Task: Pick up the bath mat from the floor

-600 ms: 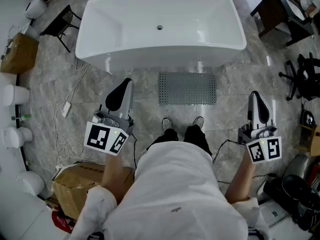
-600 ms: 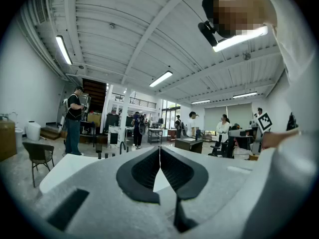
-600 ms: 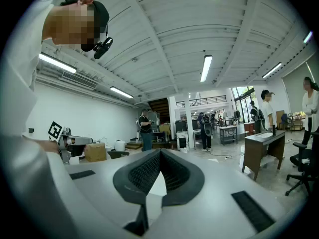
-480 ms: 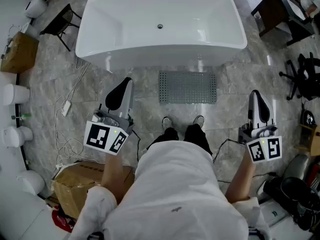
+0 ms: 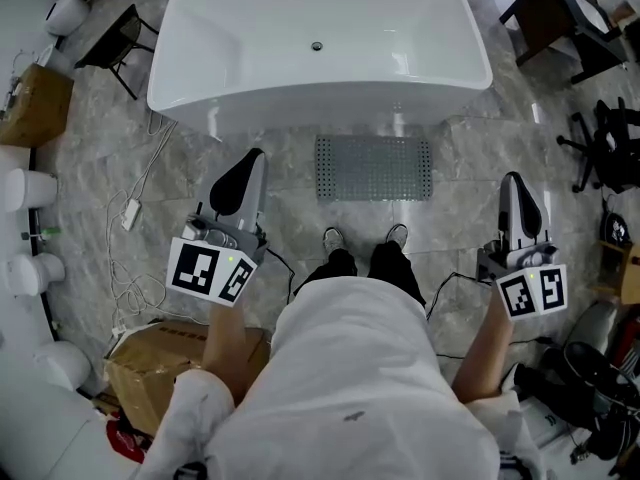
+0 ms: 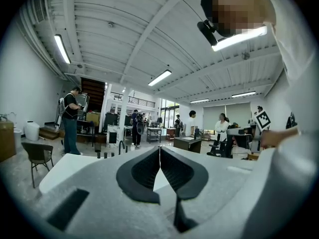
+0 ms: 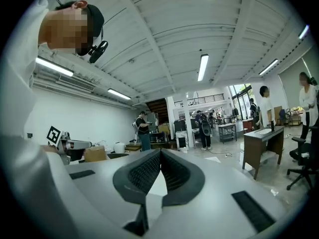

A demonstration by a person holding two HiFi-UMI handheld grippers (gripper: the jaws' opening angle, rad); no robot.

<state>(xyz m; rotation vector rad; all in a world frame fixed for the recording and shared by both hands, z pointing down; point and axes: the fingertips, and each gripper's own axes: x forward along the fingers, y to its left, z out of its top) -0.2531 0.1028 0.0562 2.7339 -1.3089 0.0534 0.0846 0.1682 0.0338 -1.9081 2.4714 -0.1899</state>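
The grey, rectangular bath mat (image 5: 374, 167) is being seen lying flat on the floor (its surface dotted with small holes).

There are one bathtub (image 5: 320, 48), one bath mat (image 5: 374, 168), two cardboard boxes (image 5: 36, 106) (image 5: 160, 363), two shoes (image 5: 332, 239) (image 5: 397, 236) and two grippers: left gripper (image 5: 255, 158), right gripper (image 5: 512, 180).

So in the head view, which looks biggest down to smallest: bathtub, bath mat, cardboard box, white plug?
1. bathtub
2. cardboard box and bath mat: they look much alike. The box is nearer the camera and partly hidden by an arm, so I won't rank them.
3. white plug
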